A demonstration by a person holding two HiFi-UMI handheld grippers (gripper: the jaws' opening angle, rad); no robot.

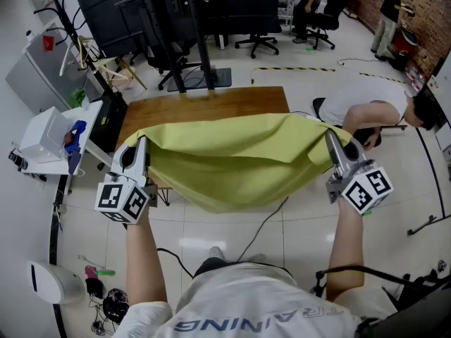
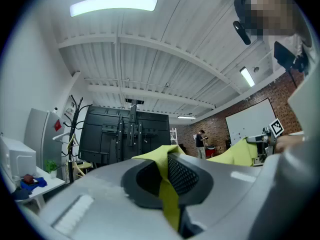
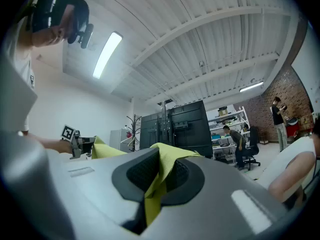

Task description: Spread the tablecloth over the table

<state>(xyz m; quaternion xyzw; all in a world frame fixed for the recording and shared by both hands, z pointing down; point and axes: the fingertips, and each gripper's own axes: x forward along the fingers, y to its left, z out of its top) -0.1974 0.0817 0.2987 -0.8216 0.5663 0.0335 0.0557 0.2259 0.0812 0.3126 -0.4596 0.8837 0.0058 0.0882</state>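
A yellow-green tablecloth (image 1: 236,160) hangs in a sagging sheet between my two grippers, in front of and partly over the near edge of a brown wooden table (image 1: 204,105). My left gripper (image 1: 141,144) is shut on the cloth's left corner (image 2: 167,194), which runs between its jaws. At the right, my right gripper (image 1: 330,139) is shut on the other corner (image 3: 155,184). Both grippers are held level, a little above the table. The cloth's lower edge droops toward the floor and hides the table's near side.
A person in a white shirt (image 1: 370,104) bends down at the table's right end. Black monitor stands (image 1: 190,20) rise behind the table. A white side table (image 1: 53,143) with small items stands at left. Cables (image 1: 264,224) lie on the tiled floor.
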